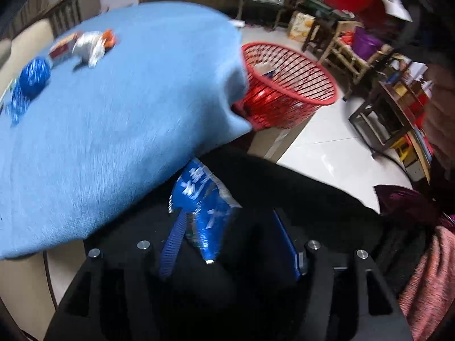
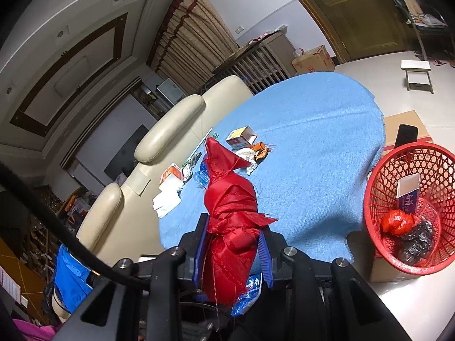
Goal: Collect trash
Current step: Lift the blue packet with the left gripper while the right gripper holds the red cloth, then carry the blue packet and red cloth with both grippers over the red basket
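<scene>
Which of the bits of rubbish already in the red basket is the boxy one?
The white-and-purple carton, leaning upright against the red plastic basket wall. The red crumpled bag and black crumpled bag beside it are shapeless wads.

Blue cloth (image 2: 298, 142), red basket (image 2: 409, 207)
Beside the cloth, the basket's lattice is red; a red bundle (image 2: 230, 213); a blue white-lettered wrapper (image 1: 199, 199).

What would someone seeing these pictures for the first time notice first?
Probably the red cloth bundle, clamped between the right gripper's fingers and standing up over the blue tablecloth. Next, the red basket beside the table, already holding some trash. In the left wrist view, a blue wrapper sits between the left gripper's fingers, which look spread apart.
</scene>
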Available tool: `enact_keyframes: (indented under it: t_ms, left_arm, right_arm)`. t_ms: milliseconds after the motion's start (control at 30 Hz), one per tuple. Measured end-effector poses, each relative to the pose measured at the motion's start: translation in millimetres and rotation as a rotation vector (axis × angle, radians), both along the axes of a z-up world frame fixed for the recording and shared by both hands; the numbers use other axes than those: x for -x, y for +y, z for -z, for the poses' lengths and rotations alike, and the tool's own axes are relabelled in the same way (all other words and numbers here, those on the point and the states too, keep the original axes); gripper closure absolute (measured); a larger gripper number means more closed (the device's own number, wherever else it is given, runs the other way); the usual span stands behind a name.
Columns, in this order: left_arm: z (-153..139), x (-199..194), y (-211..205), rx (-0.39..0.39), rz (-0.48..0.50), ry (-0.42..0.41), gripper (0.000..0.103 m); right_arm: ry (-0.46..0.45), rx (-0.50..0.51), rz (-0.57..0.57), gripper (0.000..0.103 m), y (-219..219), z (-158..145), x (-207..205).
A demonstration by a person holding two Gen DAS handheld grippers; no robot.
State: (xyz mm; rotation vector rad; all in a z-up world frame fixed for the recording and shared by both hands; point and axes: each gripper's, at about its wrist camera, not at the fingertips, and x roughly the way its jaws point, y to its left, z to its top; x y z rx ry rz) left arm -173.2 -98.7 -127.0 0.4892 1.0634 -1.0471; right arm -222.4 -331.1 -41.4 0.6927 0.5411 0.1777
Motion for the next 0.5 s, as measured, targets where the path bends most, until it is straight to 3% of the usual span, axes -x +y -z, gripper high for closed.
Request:
enact_keyframes:
  t_ms: [100,267,300,333,400,433,500]
  left_arm:
    - [-8,10,-5,-0.009,0.019,-0.057,0.034]
    - [9,9,-21,-0.088,0.007,-0.089,0.034]
    - [13,7,-21,-0.100,0.003,-0.091,0.042]
    - [16,4,-20,-0.105,0.001,-0.080,0.063]
    - [25,-2,-21,-0.125,-0.014,-0.041,0.085]
    - [28,-5,-21,-0.135,-0.026,-0.036,0.093]
    - [31,-7,-17,-0.129,-0.038,-0.035,0.095]
  right_arm:
    - [-0.002,-0.001,0.002,0.069,-2,0,0]
    - [-0.002,0.000,-0.001,0.069,-2,-1,1]
    - [-0.002,0.001,0.001,0.069,-2,-1,1]
    - [-0.002,0.001,0.001,0.069,-2,0,1]
    - [-0.001,-0.002,0.001,0.069,-3,0,1]
    - [-0.001,-0.002,0.004,0.069,-3,0,1]
    - [0.002,-0.006,0.006,0.069,-4,1,1]
